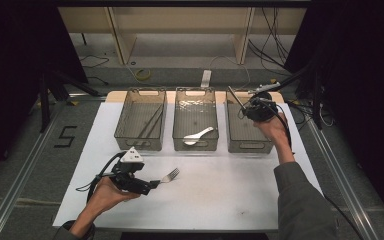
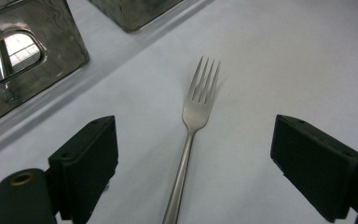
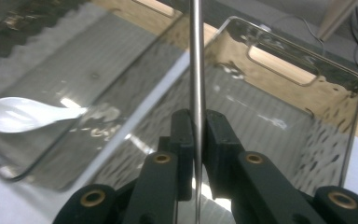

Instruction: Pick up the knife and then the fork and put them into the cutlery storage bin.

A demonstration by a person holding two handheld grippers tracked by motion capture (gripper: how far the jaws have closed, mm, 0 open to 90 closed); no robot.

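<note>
A silver fork (image 1: 170, 176) (image 2: 196, 107) lies flat on the white tabletop, tines pointing away from my left gripper (image 1: 152, 184) (image 2: 193, 122). That gripper is open, its jaws standing wide on either side of the fork's handle without touching it. My right gripper (image 1: 245, 107) (image 3: 196, 114) is held above the right clear bin (image 1: 250, 146) (image 3: 307, 51). It is shut on a thin metal stick (image 1: 234, 96) (image 3: 196, 56), which rises straight out from between the jaws.
Three clear bins stand in a row at the table's far side. The middle bin (image 1: 195, 147) holds a white spoon (image 1: 198, 136) (image 3: 18, 114). The left bin (image 1: 139, 145) (image 2: 28, 70) holds thin sticks (image 1: 150, 125). Cables and shelving lie beyond.
</note>
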